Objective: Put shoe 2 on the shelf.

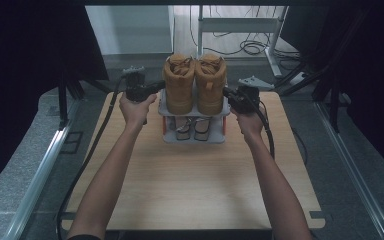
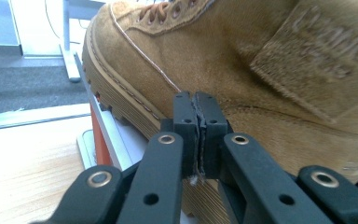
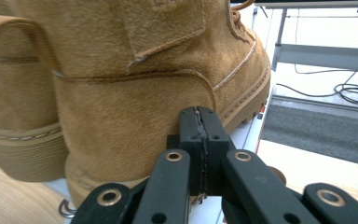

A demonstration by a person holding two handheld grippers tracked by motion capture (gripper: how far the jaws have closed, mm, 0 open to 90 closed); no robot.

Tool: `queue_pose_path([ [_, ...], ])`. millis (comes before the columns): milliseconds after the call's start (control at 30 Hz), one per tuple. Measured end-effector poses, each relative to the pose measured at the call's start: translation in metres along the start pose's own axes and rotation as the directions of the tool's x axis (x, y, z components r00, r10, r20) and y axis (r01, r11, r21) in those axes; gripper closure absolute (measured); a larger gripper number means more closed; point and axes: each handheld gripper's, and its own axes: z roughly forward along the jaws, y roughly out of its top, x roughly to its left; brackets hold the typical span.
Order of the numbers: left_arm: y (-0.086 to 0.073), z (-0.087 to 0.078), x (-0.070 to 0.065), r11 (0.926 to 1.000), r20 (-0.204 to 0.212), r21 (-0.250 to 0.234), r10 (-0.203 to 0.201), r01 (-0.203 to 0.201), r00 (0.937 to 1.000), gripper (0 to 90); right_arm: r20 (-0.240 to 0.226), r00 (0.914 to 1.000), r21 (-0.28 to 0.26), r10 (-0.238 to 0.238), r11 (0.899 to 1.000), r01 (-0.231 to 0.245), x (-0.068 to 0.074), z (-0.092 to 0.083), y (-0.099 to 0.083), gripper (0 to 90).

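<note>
High view, near to far. Two bare forearms rise from the six o'clock edge across the pale wooden tabletop point(image 1: 195, 185) toward a small grey two-tier shoe rack with orange posts point(image 1: 194, 136). On its top tier stands a pair of tan suede lace-up boots with ribbed soles point(image 1: 195, 82), side by side, heels toward the person and toes toward twelve o'clock, so the long axis of each boot runs six to twelve. A darker pair of shoes point(image 1: 192, 127) lies on the lower tier, too shadowed to describe.

The left claw point(image 1: 155, 87) sits at nine o'clock of the pair and the right claw point(image 1: 227, 93) at three o'clock; each points inward, across the boots' long axis, and the two hands appear equally near.

Left gripper view: the left claw point(image 2: 199, 122) has its jaws pressed fully together with nothing between them, tips just beside or touching the suede flank of the left boot point(image 2: 242, 60); contact cannot be settled.

Right gripper view: the right claw point(image 3: 200, 135) is likewise closed and empty, tips close against the outer side of the right boot point(image 3: 135, 112) above its sole.

Judgement: the flanking stance suits pressing the pair or rack from both sides.
</note>
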Motion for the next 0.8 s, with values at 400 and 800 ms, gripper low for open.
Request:
queue_pose_path([
  [400, -0.012, -0.041, -0.008, 0.9953, 0.019, -0.063, 0.074, -0.073, 0.997, 86.2, -0.032, 0.9994, -0.061, 0.011, 0.998, -0.013, -0.002, -0.033, -0.008, 86.9],
  [800, -0.07, -0.077, -0.024, 0.9853, 0.042, -0.049, 0.166, -0.163, 0.9853, 60.3, -0.117, 0.992, -0.093, 0.047, 0.994, -0.058, 0.006, -0.068, -0.049, 64.5],
])
